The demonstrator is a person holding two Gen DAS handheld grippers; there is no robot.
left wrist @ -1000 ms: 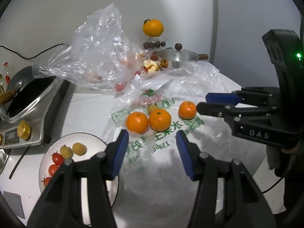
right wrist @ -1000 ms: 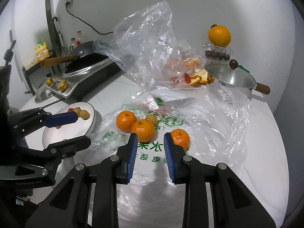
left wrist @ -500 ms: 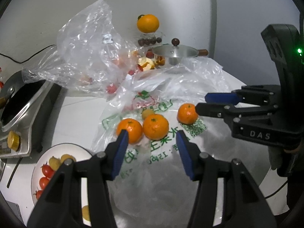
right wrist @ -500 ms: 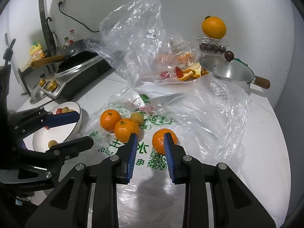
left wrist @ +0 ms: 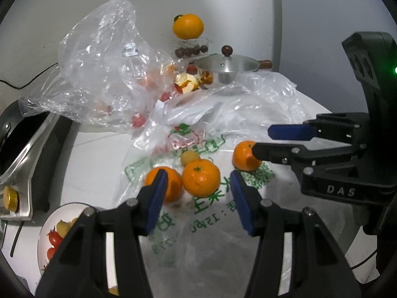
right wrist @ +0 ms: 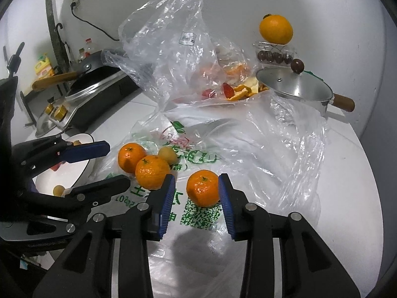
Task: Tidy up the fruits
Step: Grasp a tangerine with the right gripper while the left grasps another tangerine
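Three mandarins lie on a flat printed plastic bag (right wrist: 198,213). My right gripper (right wrist: 196,193) is open, its blue pads on either side of the lone right mandarin (right wrist: 203,190), apart from it; that fruit also shows in the left wrist view (left wrist: 245,155). My left gripper (left wrist: 197,198) is open and empty, just in front of the middle mandarin (left wrist: 201,178) and the left mandarin (left wrist: 171,182). A small yellow fruit (left wrist: 189,157) sits behind them. A white plate (left wrist: 46,238) at lower left holds cherry tomatoes and small yellow fruits.
A crumpled clear bag (right wrist: 173,49) with peels and tomatoes stands at the back. A steel lidded pot (right wrist: 295,87) with a wooden handle is at back right, an orange (right wrist: 276,29) on a clear box behind it. A cooker with a pan (right wrist: 82,87) stands left.
Both grippers have moved forward toward the mandarins. The right gripper's jaws have opened wider and now flank the lone mandarin. The plate has slid toward the left view's lower edge.
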